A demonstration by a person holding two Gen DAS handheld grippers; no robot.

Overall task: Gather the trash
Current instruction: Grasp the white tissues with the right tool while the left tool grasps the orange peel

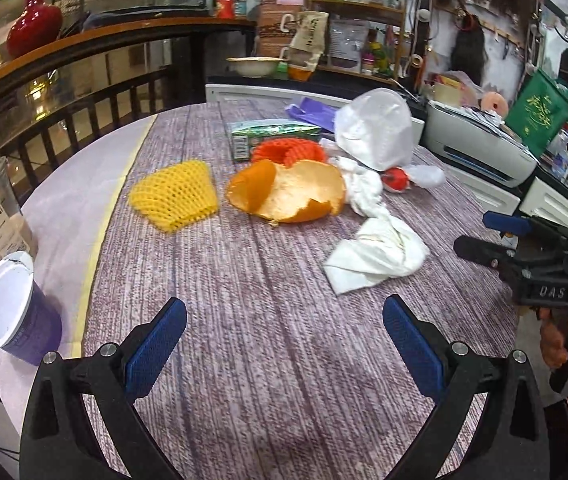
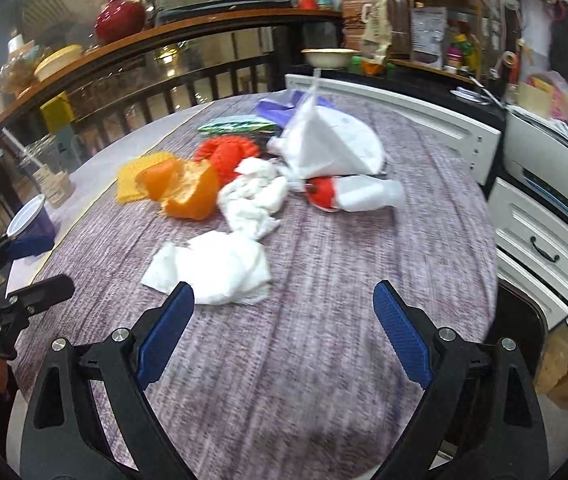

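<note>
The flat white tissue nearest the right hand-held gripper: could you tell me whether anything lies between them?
Nothing visible does. Only bare tablecloth separates the open right hand-held gripper from the flat white tissue.

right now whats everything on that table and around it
orange peel: 1, orange, table middle
foam net: 1, yellow, left of the peel
foam net: 1, red-orange, behind the peel
tissues: 2, white, right of the peel
plastic bag: 1, white, far side
small bottle: 1, white and red, lying by the bag
green box: 1, far side
cup: 1, purple, left edge, tipped
printer: 1, white, right
left gripper: open, empty
right gripper: open, empty
</note>
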